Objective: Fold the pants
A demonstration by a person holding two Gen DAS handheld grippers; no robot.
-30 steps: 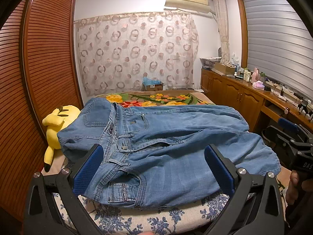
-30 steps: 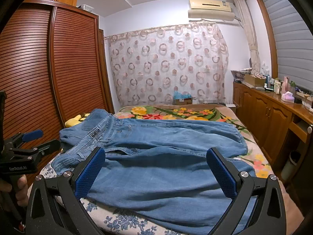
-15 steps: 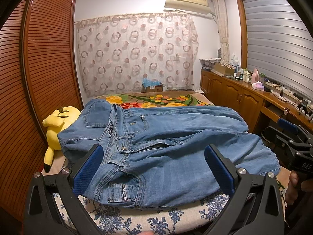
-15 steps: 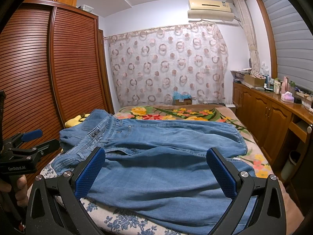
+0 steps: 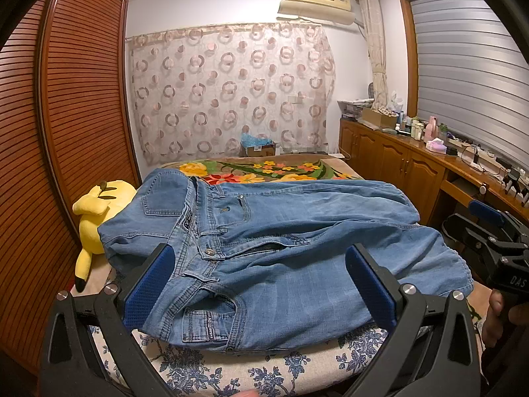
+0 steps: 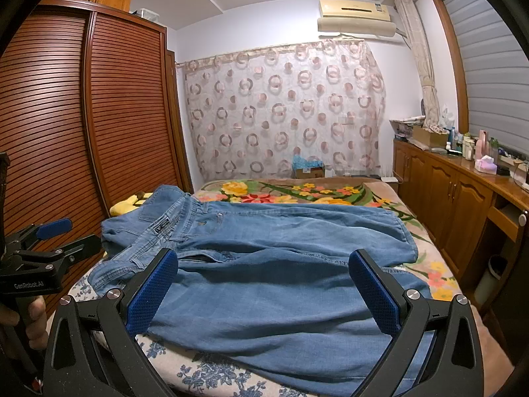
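Far cardboard box [image 5: 259,149] holds blue crumpled material. Jeans [image 5: 264,248] lie unfolded across bed [image 5: 231,369], waistband left, legs right, wrinkled. Left gripper [image 5: 261,284] and right gripper [image 6: 264,291] both wide apart, empty, near edge.

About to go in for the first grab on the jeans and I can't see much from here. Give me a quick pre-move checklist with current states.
1. Left gripper open, nothing held: ok.
2. Right gripper open, nothing held: ok.
3. Jeans spread on the bed, waistband to the left, legs to the right: ok.
4. Fabric flat: not ok, the waist is bunched and the fly gapes.
5. Near leg hem fully on the bed: cannot tell, the right fingers hide it.
6. Yellow plush toy clear of the jeans: not ok, the jeans overlap it.
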